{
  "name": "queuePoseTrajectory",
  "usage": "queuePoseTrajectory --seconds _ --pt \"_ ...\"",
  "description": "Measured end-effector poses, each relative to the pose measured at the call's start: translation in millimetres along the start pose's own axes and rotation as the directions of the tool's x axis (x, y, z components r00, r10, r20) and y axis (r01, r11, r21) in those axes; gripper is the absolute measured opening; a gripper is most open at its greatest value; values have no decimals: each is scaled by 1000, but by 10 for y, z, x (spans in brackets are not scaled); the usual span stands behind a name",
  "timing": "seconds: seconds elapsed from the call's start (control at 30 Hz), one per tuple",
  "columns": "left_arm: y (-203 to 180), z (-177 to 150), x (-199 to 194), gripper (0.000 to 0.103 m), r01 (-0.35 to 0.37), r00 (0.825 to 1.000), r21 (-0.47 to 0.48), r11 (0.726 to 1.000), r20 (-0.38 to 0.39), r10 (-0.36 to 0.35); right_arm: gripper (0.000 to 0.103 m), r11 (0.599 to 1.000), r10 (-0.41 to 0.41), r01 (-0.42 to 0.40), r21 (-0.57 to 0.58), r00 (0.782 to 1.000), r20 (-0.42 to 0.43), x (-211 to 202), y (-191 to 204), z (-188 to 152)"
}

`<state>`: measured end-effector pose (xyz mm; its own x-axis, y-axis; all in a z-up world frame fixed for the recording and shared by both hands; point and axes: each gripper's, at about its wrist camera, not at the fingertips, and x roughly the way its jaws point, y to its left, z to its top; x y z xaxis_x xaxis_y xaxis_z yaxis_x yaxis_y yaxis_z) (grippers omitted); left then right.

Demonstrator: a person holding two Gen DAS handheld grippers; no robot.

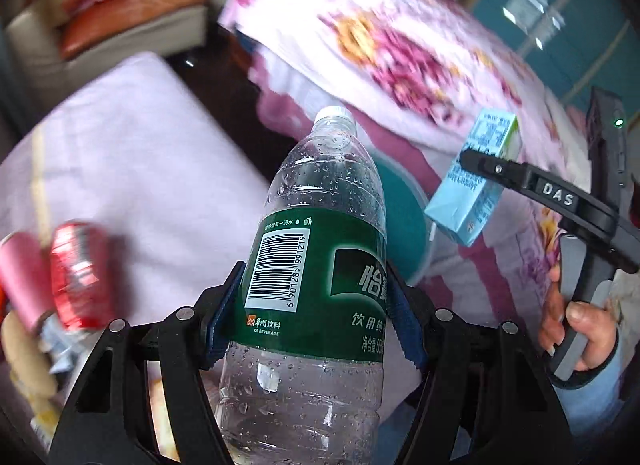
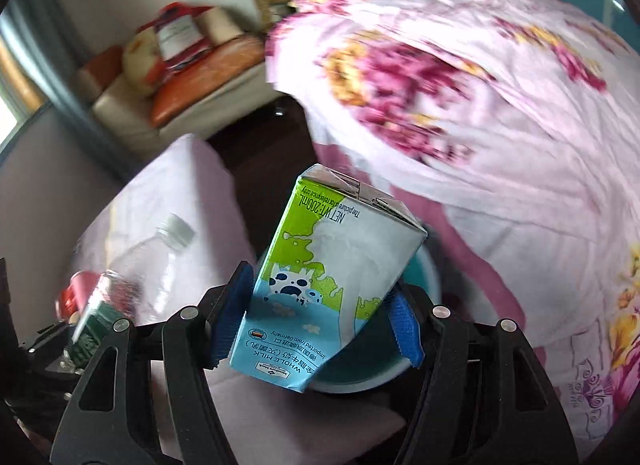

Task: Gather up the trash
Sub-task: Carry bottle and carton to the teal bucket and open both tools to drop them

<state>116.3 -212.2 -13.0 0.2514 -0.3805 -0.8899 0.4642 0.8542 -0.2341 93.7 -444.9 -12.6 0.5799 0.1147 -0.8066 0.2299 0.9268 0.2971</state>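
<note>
I see a bed under a pink floral quilt [image 2: 500,113], a pale pink cushioned seat [image 1: 132,153] beside it over dark floor [image 2: 264,145]. Behind sits a cream sofa [image 2: 132,113] with an orange cushion [image 2: 208,77]; daylight enters a window [image 2: 10,113] at left.

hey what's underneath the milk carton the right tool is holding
Below the milk carton, clamped in the right tool, sits a teal bin with a pale rim, beside the floral quilt. The carton covers most of the opening, so its contents cannot be seen.
</note>
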Motion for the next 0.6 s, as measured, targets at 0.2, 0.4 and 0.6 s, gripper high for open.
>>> queuePoseTrajectory --seconds 0.2,0.4,0.6 --pt "-370 232 760 68 0 988 42 999 -153 6 62 999 -36 37 26 999 -33 229 -420 -45" --pt "-443 274 1149 68 -28 971 39 999 -235 36 62 999 -25 27 26 996 -91 535 -516 -26" --pt "-412 293 1239 77 -29 969 27 999 -245 35 62 1000 -19 19 3 991 -133 692 -483 -67"
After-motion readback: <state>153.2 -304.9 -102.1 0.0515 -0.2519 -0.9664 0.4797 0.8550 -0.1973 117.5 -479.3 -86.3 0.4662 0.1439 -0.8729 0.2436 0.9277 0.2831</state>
